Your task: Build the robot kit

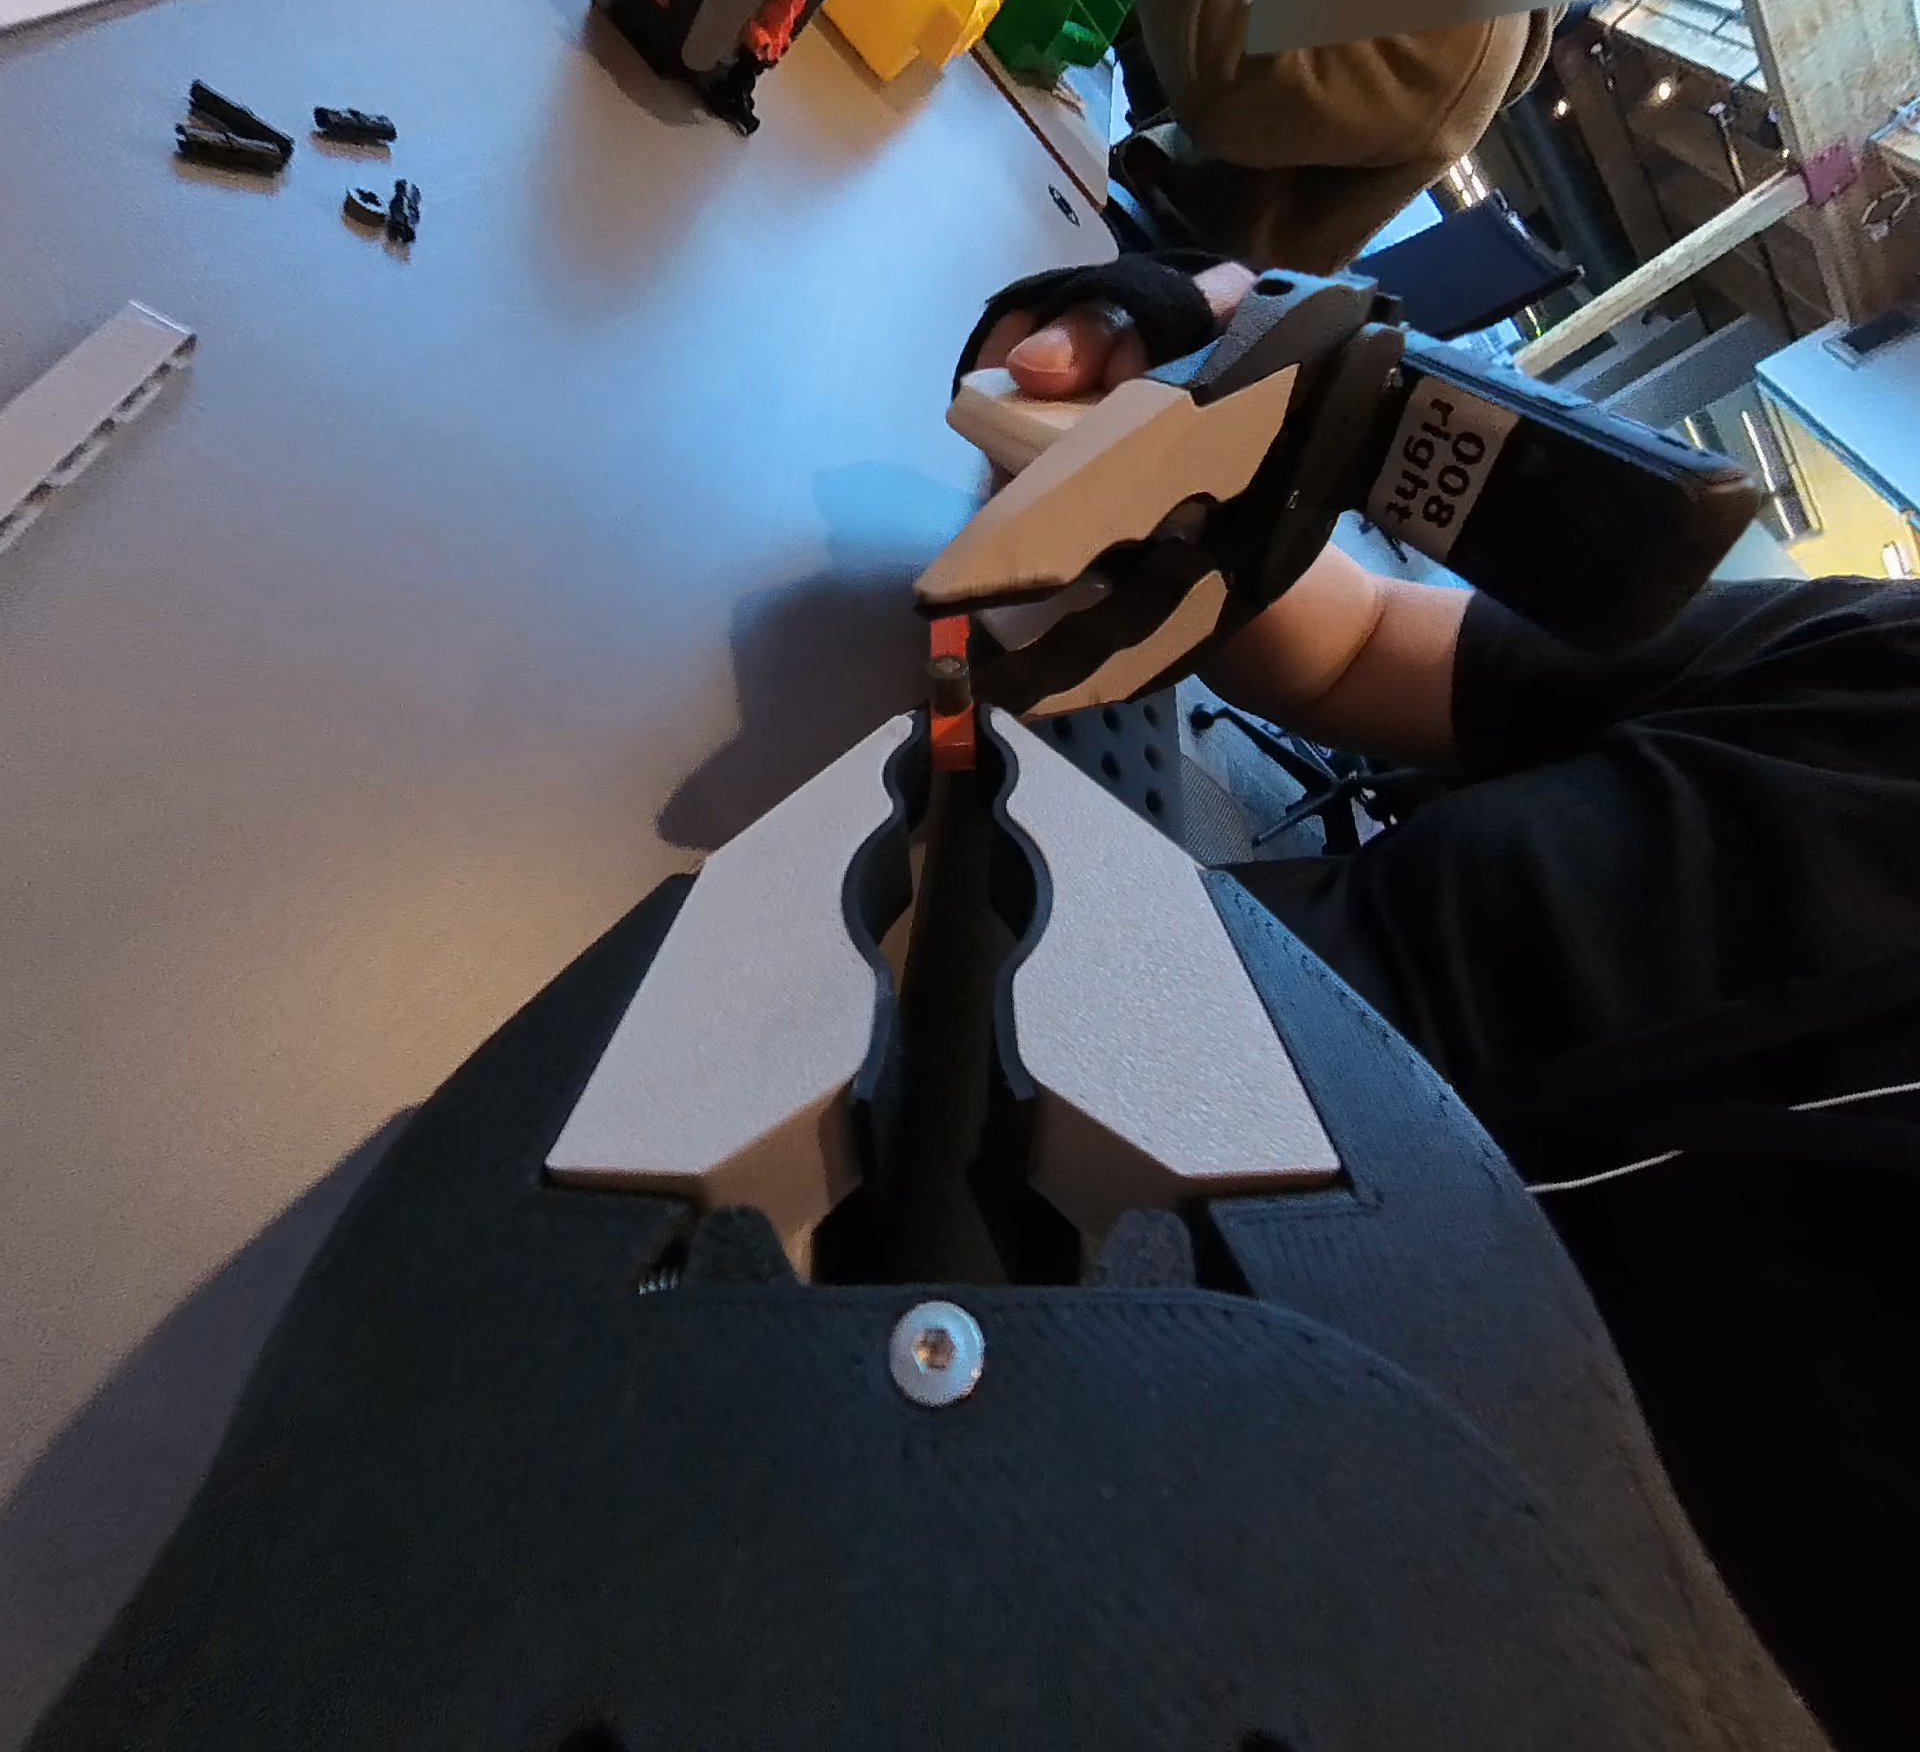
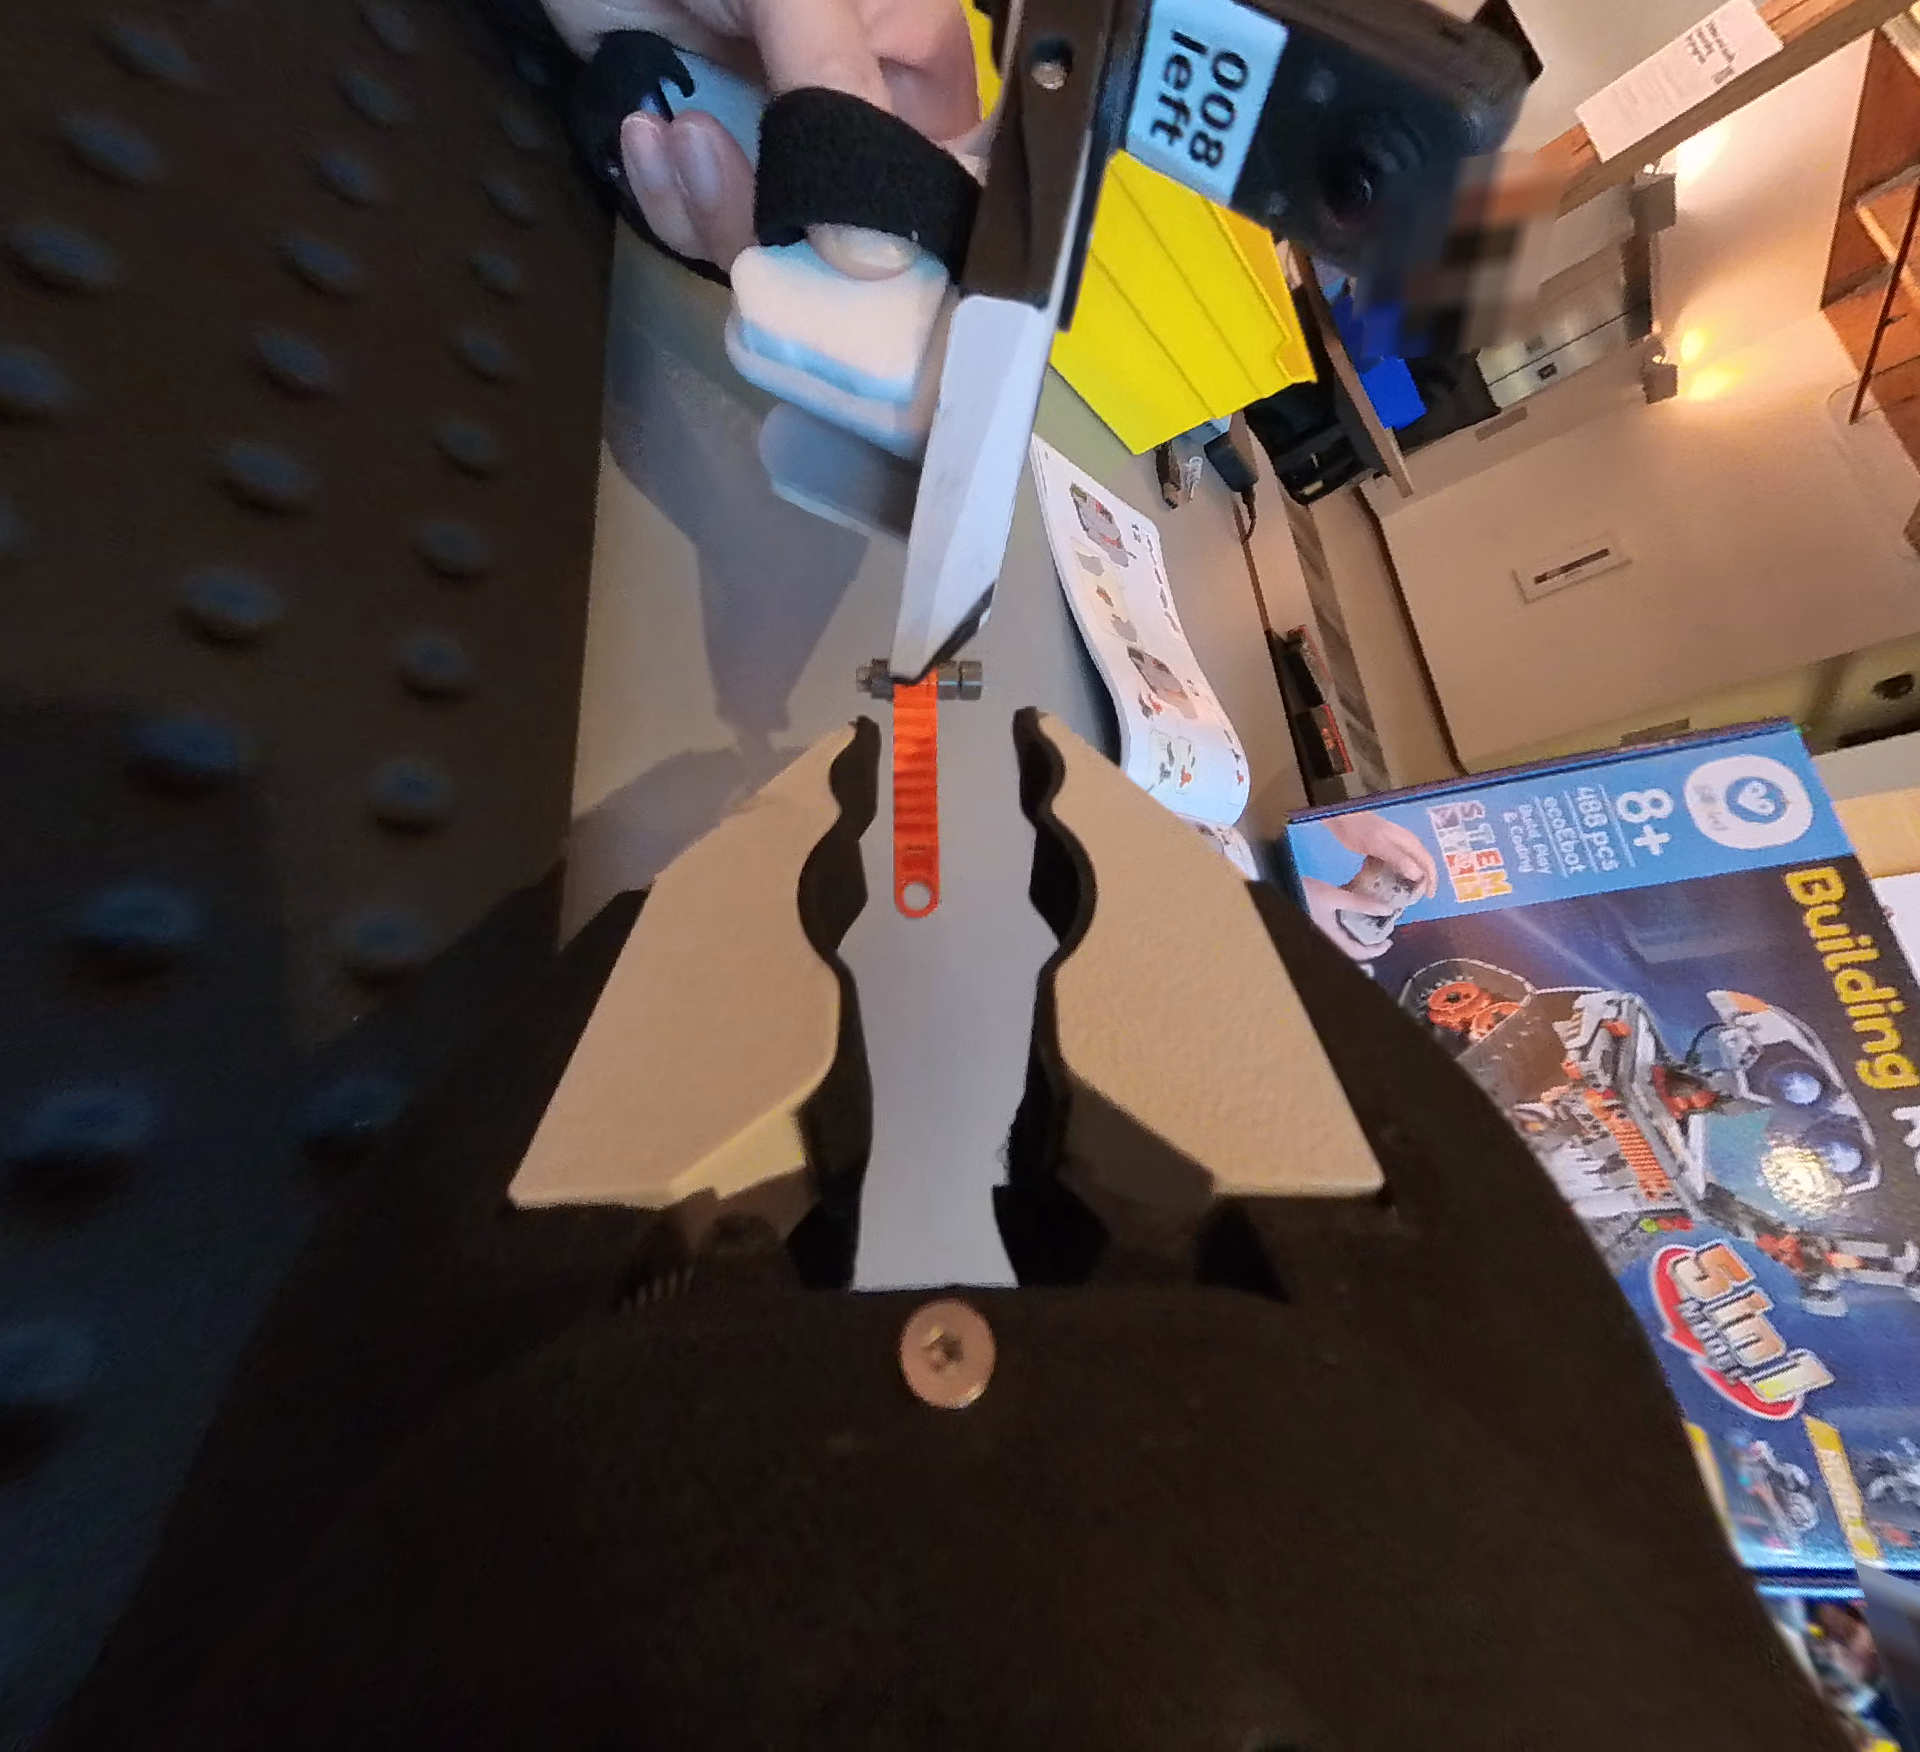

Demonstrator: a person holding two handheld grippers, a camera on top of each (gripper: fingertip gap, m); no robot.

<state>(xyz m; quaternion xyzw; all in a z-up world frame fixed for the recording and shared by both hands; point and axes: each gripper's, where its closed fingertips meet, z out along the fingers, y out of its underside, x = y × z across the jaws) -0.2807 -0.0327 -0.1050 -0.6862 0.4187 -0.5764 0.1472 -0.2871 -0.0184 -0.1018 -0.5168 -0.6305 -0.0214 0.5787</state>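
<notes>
Orange toothed strip point(image 2: 915, 798) is pinched at one end by the closed jaws of the left gripper point(image 1: 951, 734), a dark pin point(image 2: 968, 676) crossing it there. Only the right wrist view shows the right gripper point(image 2: 940, 734) parted, the strip's free length between its jaws, untouched, above the grey surface point(image 1: 468, 455).

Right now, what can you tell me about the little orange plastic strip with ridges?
The thin orange ridged plastic strip is long and narrow, with a small ring hole at its free end. A dark grey pin crosses its other end, where the left gripper pinches it. It lies between the right gripper's open fingers, untouched by them.
</notes>
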